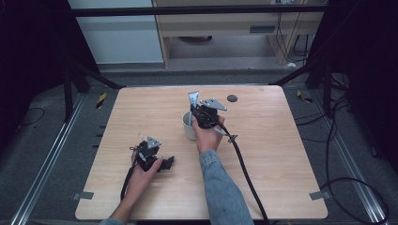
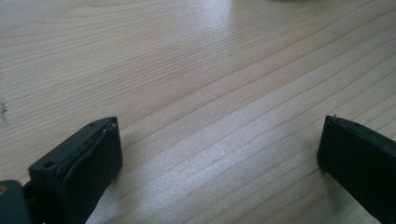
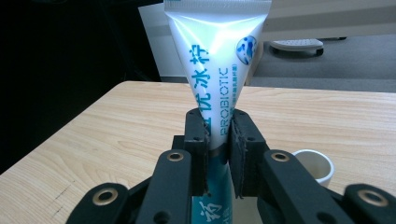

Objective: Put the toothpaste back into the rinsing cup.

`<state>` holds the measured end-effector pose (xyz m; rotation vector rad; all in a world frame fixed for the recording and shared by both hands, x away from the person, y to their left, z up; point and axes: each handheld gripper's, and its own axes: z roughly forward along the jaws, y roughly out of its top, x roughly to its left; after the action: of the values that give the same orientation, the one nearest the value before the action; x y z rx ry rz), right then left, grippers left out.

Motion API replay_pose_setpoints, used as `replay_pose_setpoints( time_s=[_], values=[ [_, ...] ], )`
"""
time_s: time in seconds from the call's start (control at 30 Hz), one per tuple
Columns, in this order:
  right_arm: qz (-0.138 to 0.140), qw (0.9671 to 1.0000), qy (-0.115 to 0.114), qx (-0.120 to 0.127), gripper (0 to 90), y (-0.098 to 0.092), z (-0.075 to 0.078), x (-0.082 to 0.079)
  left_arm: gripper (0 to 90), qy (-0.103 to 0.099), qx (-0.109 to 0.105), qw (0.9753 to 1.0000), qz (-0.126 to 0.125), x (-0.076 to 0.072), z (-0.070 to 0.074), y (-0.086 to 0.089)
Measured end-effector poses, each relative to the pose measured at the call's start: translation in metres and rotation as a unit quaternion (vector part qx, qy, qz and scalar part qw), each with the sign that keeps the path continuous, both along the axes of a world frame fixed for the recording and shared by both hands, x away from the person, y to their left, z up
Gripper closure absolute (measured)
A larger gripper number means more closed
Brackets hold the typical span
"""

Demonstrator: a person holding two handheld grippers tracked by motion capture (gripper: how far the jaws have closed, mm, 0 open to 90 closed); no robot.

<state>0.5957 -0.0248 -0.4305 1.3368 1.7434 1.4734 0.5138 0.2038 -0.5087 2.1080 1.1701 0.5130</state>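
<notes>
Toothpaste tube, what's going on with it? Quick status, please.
Right tool shut on toothpaste tube, above white cup. Left tool open, empty, low over table. Nothing in the way.

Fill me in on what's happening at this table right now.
A person works at a wooden table with a gripper in each hand. The right gripper is shut on a toothpaste tube, holding it upright, wide crimped end up, beside a white cup. The left gripper is low over bare wood near the table's front left, jaws apart and holding nothing.
</notes>
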Motion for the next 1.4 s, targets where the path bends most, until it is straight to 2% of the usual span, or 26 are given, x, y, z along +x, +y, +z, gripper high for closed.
replay_pose_setpoints(
  time_s=[0.53, 0.9, 1.13, 1.3, 1.4],
  values=[
    [0.005, 1.0, 0.004, 0.0, 76.0, -0.0034, 0.0013, 0.0014, 0.0, 0.0, 0.0, 1.0, 0.0, 0.0002, 0.0, -0.0001],
    [0.006, 0.9999, 0.007, -0.005, 70.3, -0.0035, 0.0017, 0.0012, 0.0, 0.0, 0.0, 1.0, -0.001, 0.0003, 0.0, -0.0001],
    [0.004, 0.9999, 0.013, -0.009, 61.7, -0.0043, 0.0034, 0.0001, 0.0, 0.0, 0.0, 1.0, -0.001, 0.0004, 0.0, -0.0002],
    [0.007, 0.9995, 0.017, -0.026, 53.3, -0.0041, 0.0055, -0.0022, 0.0, 0.0, 0.0, 1.0, -0.001, 0.0004, 0.0, -0.0002],
    [0.012, 0.9984, 0.039, -0.04, 44.4, -0.0038, 0.0078, -0.0008, 0.0, 0.0, 0.0, 1.0, -0.001, 0.0005, 0.0, -0.0002]
  ],
)
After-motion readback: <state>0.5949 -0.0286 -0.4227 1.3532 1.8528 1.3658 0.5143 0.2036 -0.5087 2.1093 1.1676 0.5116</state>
